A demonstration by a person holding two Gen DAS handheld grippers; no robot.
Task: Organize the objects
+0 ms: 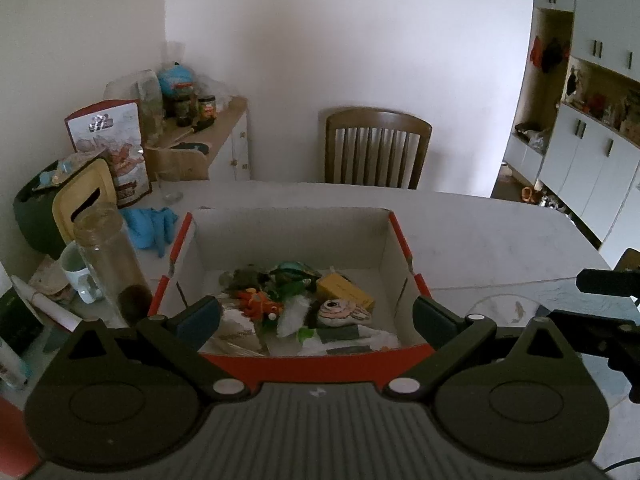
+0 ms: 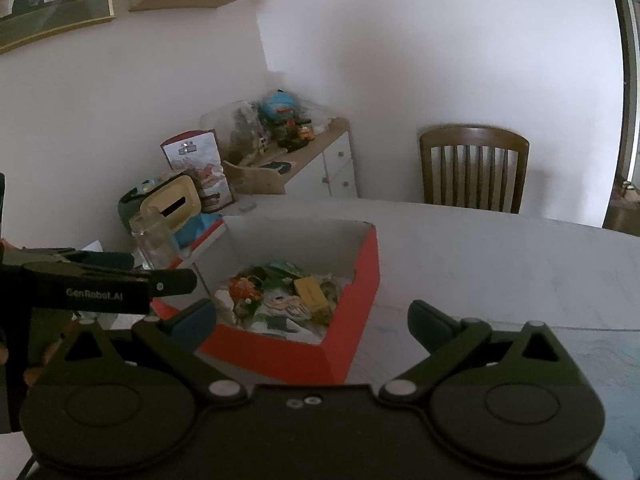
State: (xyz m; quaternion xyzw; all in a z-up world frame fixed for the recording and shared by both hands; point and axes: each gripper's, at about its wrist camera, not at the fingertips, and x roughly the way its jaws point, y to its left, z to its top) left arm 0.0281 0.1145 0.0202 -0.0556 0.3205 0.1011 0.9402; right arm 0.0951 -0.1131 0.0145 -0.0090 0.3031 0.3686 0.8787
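Note:
A red cardboard box (image 1: 320, 368) with white inner walls stands on the white table, right in front of my left gripper (image 1: 316, 320). It holds several small things: an orange toy (image 1: 258, 302), a yellow box (image 1: 346, 290), a fish-painted piece (image 1: 342, 312) and white packets. The left gripper is open and empty, its fingers level with the box's near wall. My right gripper (image 2: 312, 322) is open and empty, in front of the box's (image 2: 360, 280) near right corner. The left gripper's fingers (image 2: 120, 276) show at the left of the right wrist view.
Left of the box stand a clear jar (image 1: 110, 260), a white mug (image 1: 78, 276), blue gloves (image 1: 150, 224), a tissue box (image 1: 82, 200) and a snack bag (image 1: 116, 148). A side cabinet (image 1: 224, 140) with jars stands behind. A wooden chair (image 1: 376, 148) stands at the table's far side.

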